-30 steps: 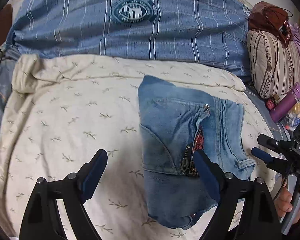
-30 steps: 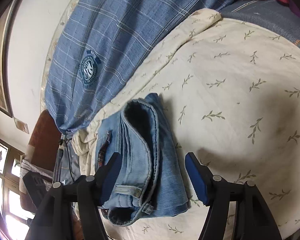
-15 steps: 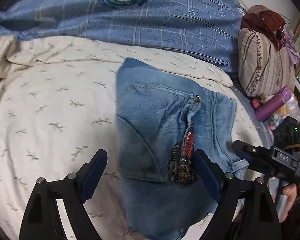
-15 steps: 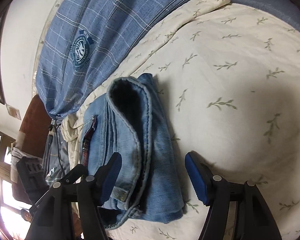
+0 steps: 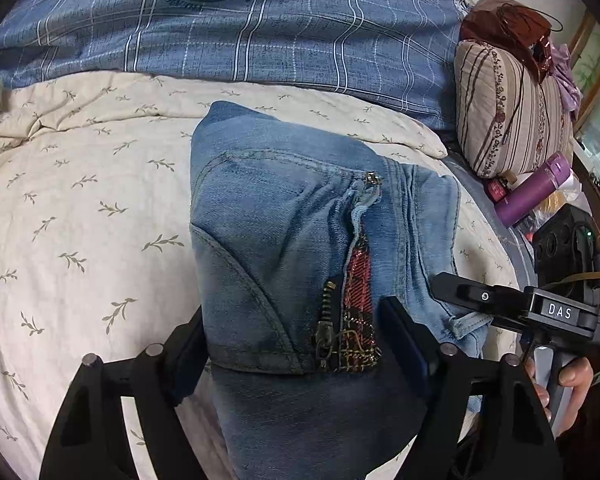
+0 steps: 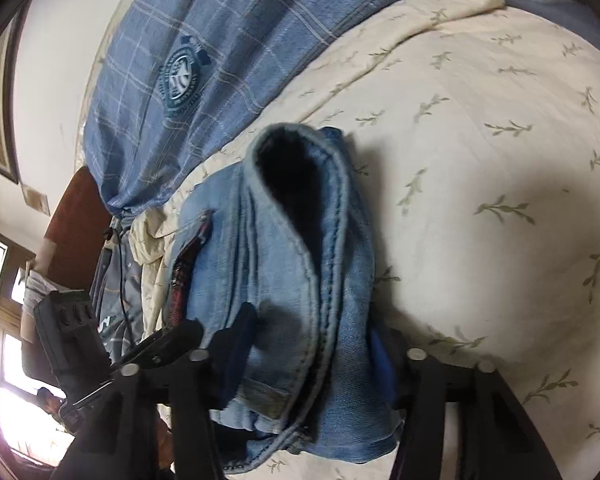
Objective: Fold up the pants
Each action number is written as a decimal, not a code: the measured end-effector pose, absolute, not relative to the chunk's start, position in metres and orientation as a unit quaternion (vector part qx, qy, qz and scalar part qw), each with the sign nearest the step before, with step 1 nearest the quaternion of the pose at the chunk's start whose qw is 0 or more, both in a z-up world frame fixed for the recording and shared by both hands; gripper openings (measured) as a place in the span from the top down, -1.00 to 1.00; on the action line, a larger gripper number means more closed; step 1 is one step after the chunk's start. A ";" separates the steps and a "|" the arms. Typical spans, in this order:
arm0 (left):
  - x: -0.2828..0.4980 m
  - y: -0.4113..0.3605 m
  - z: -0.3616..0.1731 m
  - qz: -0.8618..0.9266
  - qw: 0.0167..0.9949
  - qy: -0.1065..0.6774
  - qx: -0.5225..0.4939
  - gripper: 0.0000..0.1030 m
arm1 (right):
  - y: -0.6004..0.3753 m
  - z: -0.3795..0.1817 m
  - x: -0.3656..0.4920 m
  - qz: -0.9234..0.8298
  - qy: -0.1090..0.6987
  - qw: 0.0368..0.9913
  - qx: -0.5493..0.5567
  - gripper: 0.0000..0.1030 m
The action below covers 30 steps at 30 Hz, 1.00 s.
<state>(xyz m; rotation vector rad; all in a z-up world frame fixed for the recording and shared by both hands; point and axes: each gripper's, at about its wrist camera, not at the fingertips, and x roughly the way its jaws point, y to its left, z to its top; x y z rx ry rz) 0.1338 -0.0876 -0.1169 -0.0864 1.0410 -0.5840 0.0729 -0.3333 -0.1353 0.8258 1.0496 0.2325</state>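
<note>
On the bed [image 5: 80, 208], the pants [image 5: 284, 240] lie folded into a thick denim bundle, long axis running near to far. Soft, fairly heavy cloth is judged; stacked edges suit gripping. Both jaw pairs have just been closing: left hand-held gripper [image 5: 296, 344] and right hand-held gripper [image 6: 312, 344] each straddle the bundle.

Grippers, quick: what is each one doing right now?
Left gripper: just closing around the folded jeans; firm grip unclear.
Right gripper: just closed on the jeans' thick edge.
</note>
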 end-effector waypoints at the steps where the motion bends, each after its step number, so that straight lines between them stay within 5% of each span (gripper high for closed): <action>1: 0.133 -0.086 -0.116 -0.275 0.827 0.488 -0.043 -0.48 | -0.329 -0.132 0.074 0.109 0.482 0.784 0.374 0.07; 6: 0.131 -0.081 -0.104 -0.281 0.831 0.477 -0.044 -0.33 | -0.318 -0.117 0.076 0.116 0.460 0.804 0.359 0.22; 19: 0.128 -0.030 -0.046 -0.245 0.881 0.404 -0.033 -0.32 | -0.259 -0.079 0.086 0.177 0.400 0.840 0.320 0.24; 30: 0.148 -0.011 -0.113 -0.187 0.857 0.478 -0.039 -0.45 | -0.231 -0.098 0.107 0.116 0.457 0.840 0.268 0.24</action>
